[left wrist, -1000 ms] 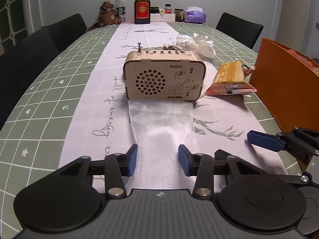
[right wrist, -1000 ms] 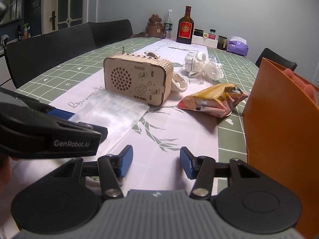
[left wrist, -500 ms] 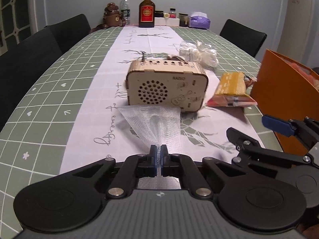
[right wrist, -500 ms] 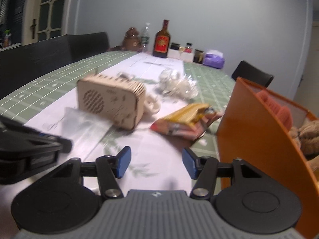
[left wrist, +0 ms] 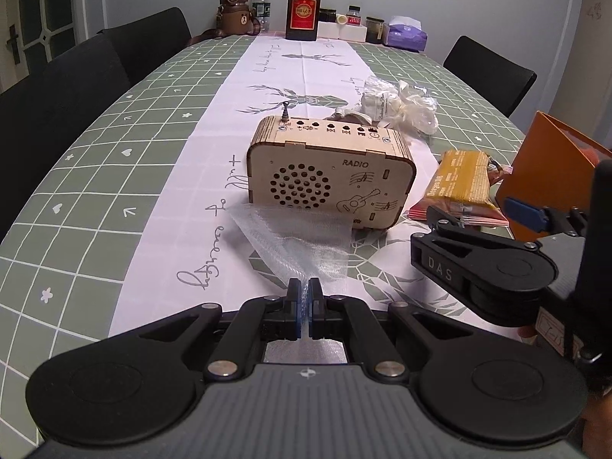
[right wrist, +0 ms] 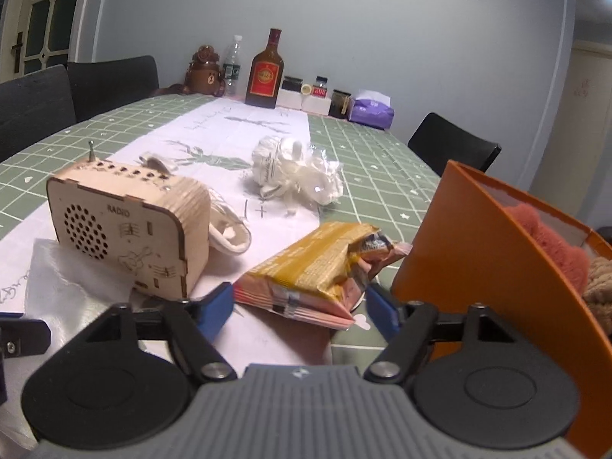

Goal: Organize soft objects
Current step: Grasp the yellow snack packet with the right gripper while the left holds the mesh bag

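The left tool is clenched on the near edge of a sheer white mesh cloth lying before the wooden radio box. The right tool, jaws just widening, stands released around a yellow snack packet beside the orange bin.

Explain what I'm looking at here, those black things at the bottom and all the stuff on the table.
No robot: a person holds a two-finger tool in each hand, and each picture comes from a camera on one tool looking along its fingers. The left tool is shut on a white mesh cloth. The right tool has just been opening, its jaws either side of a yellow snack packet without gripping it. On the table also sit a wooden radio, crumpled plastic wrap and an orange bin of plush items.
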